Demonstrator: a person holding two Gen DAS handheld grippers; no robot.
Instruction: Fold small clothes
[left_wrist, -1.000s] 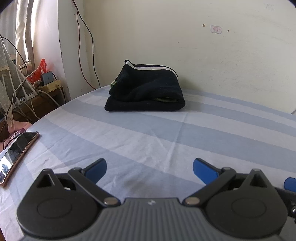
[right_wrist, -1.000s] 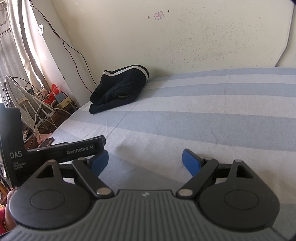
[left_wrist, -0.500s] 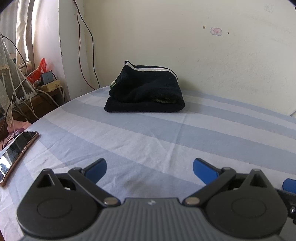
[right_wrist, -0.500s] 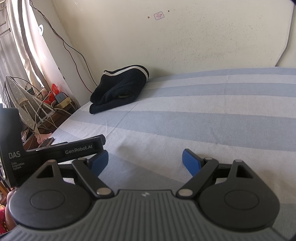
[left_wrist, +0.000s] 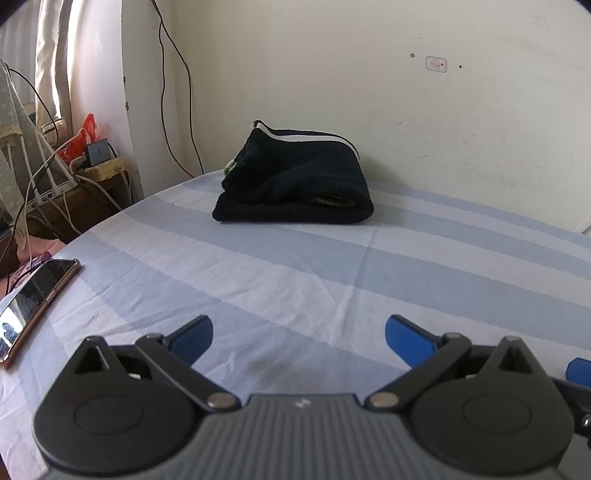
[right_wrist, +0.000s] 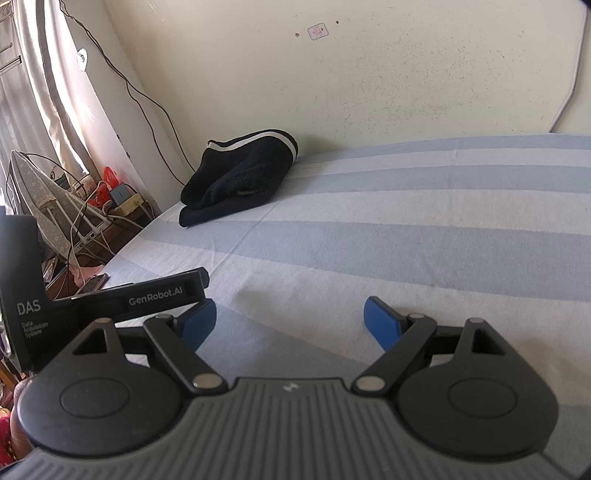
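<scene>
Risk check: both grippers idle, jaws wide apart, nothing between them.
Left gripper (left_wrist: 298, 334) and right gripper (right_wrist: 290, 317) sit low over the striped sheet (left_wrist: 332, 266), well short of the dark garment (left_wrist: 295, 184), which lies bunched at the far end of the sheet, near the wall (left_wrist: 406, 110). It already looks roughly folded, loose layers on top; pinch only the top layer and you likely drag the bundle open or snag the sheet under it. Phone (left_wrist: 35, 295) lies at the sheet's left edge, well apart from the garment; a wide left-hand swing could knock it off.
</scene>
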